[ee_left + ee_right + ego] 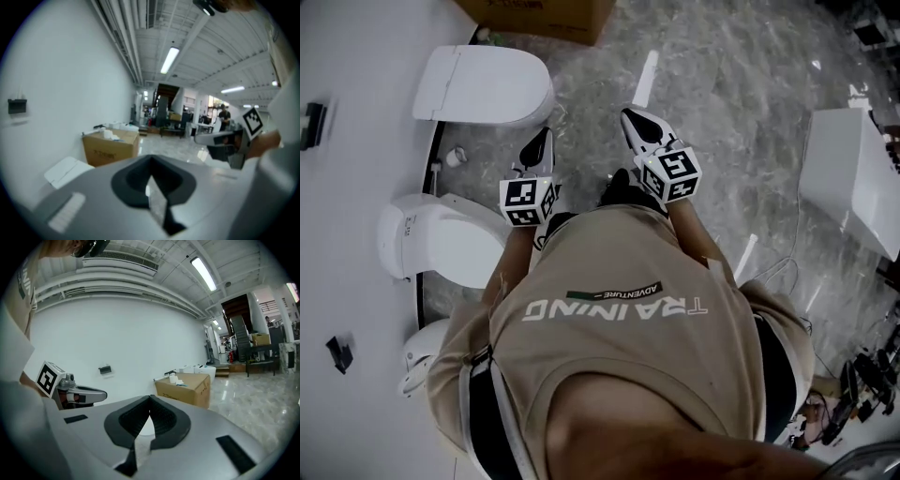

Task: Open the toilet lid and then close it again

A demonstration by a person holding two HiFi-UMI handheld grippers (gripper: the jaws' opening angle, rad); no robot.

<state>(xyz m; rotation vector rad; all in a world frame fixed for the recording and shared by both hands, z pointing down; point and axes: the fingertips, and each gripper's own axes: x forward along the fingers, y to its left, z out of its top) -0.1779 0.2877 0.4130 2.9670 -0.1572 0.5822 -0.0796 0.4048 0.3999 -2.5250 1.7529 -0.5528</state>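
Three white toilets stand along the left wall in the head view. One with a flat closed lid (483,84) is farthest, one with a rounded closed lid (459,246) is beside me, and a third (422,356) is partly hidden by my sleeve. My left gripper (538,148) hangs shut and empty over the floor between the first two, touching neither. My right gripper (636,120) is shut and empty further right over the marble floor. In the left gripper view the jaws (150,160) meet, with a white lid (65,171) low at the left. In the right gripper view the jaws (150,398) meet too.
A cardboard box (539,17) stands past the far toilet, also in the gripper views as the box (110,146) and box (185,387). A white fixture (853,178) stands at the right. Small black holders (311,122) hang on the wall. Cables (853,394) lie at lower right.
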